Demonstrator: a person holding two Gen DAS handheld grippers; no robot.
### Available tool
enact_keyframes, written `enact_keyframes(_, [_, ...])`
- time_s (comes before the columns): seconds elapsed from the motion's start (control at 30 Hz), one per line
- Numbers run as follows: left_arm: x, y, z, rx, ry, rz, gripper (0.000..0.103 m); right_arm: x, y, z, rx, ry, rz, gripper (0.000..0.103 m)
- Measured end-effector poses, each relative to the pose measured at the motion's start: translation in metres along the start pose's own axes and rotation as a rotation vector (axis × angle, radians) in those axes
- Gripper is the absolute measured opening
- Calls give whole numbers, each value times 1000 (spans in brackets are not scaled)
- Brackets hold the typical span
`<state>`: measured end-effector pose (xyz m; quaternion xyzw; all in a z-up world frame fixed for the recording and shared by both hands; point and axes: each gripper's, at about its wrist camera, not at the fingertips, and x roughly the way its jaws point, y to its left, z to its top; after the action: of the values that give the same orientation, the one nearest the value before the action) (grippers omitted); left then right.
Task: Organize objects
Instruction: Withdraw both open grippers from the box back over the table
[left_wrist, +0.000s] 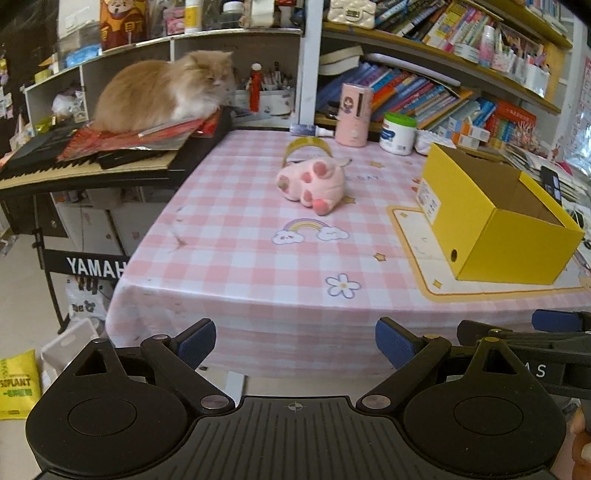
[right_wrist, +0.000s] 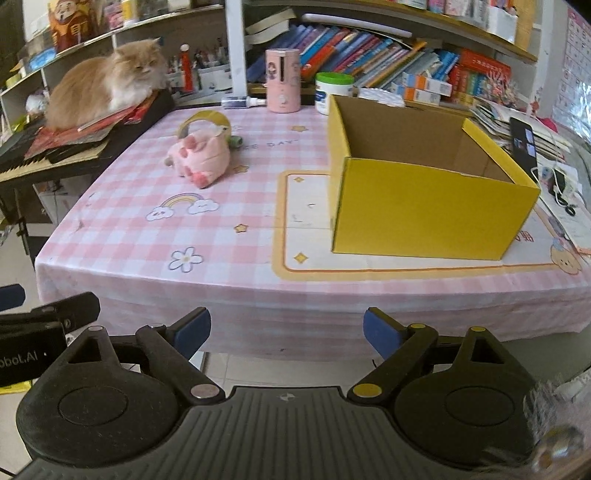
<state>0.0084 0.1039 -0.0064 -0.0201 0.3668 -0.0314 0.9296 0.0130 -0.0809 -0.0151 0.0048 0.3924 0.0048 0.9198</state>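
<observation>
Grippers, left (left_wrist: 295, 341) and right (right_wrist: 287, 330), gaping empty; fuzzy plush (right_wrist: 199, 157), boxy yellow cardboard (right_wrist: 428, 206).

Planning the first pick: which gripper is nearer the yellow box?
Right. The right gripper faces the yellow box across the table edge; the left gripper sits further left, box off to its right.

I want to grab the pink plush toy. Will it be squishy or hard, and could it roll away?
The plush looks soft and stuffed, so it will probably squash and feel light. It lies slumped on the tablecloth, so it likely won't roll. Its fuzzy fabric should not slip much.
</observation>
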Motion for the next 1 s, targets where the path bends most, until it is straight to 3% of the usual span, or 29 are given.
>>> enact_keyframes(0.57, [-2, 19, 4, 5, -22, -8, 95, -6, 28, 7, -24, -38, 0, 90])
enact_keyframes(1.0, [15, 35, 10, -29, 9, 22, 95, 8, 44, 17, -52, -24, 27, 90])
